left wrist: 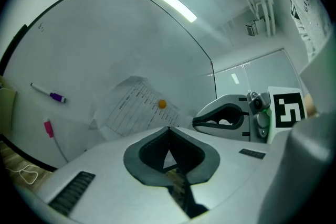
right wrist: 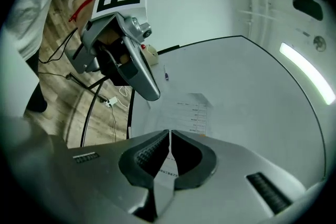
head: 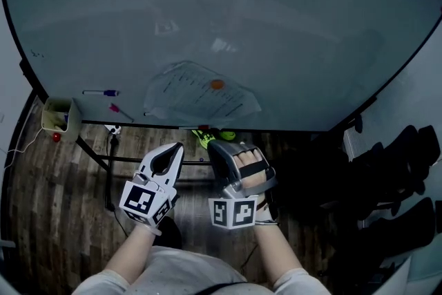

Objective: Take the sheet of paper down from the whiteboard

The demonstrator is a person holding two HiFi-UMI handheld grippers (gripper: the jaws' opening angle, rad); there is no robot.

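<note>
Paper, one thin white printed sheet (head: pixel 200 100), hung low on the wide glossy whiteboard (head: pixel 290 17) under a round orange magnet (head: pixel 217 84); probably light, floppy, tearable, best pinched at a free corner. Short of the whiteboard, the left claw (head: pixel 178 148) and the right claw (head: pixel 213 146) were closed, empty.

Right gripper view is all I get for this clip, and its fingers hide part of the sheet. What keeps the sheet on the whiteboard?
Observer: One round orange magnet, near the middle of the sheet, shows in the head view.
Operator: Is the left gripper holding anything?
Observer: No. In its own view the left gripper has its fingers together with nothing between them.
Operator: Anything else on the board besides that one marker?
Observer: A pink marker sits below the purple-capped marker, left of the sheet.
</note>
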